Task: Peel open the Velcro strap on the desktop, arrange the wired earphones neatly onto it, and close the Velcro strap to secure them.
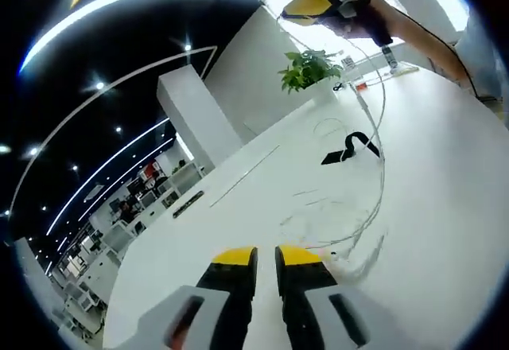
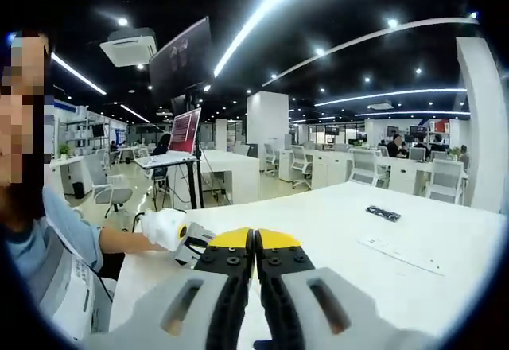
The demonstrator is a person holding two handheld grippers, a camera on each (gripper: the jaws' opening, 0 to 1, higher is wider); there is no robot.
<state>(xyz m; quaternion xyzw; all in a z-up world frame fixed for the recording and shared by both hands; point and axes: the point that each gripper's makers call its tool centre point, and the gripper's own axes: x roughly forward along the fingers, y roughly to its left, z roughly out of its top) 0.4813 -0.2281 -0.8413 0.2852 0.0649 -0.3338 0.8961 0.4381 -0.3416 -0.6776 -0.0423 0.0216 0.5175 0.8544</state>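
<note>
While my right tongs lift one end of the earphones high, nipped shut on the cable, it hangs straight for coiling; left tongs narrow, low over the surface, whether gripping cable I can't tell; strap lies open beyond.

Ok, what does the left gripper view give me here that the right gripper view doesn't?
Left gripper view: the black strap lying on the table, the white earphone cable looping past it and rising to the right gripper held high, and a potted plant. Right gripper view: a laptop on a stand, a gloved hand, a small black object and a sheet of paper. Both: the white table, and yellow-tipped jaws close together at the bottom.
</note>
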